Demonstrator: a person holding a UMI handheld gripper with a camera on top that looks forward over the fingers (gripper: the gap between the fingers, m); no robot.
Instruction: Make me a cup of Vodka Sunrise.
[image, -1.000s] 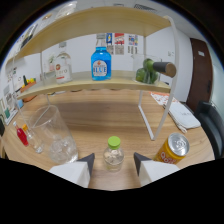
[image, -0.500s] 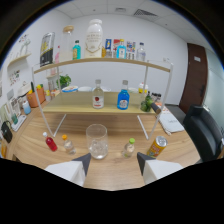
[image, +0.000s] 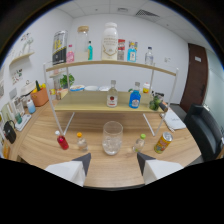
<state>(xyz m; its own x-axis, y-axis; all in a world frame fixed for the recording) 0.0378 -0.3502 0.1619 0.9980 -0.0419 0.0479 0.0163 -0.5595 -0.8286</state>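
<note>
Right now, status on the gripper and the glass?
Gripper open, holding nothing. Empty glass upright on the table, just beyond the fingers. Vodka bottle on the lower shelf behind it. Nothing between fingers and glass.

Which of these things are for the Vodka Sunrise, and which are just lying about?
For the drink, likely:
clear glass beyond the open gripper
clear bottle with red label
orange can
small red bottle

Lying about, probably:
blue bottle
potted plant
black chair
</note>
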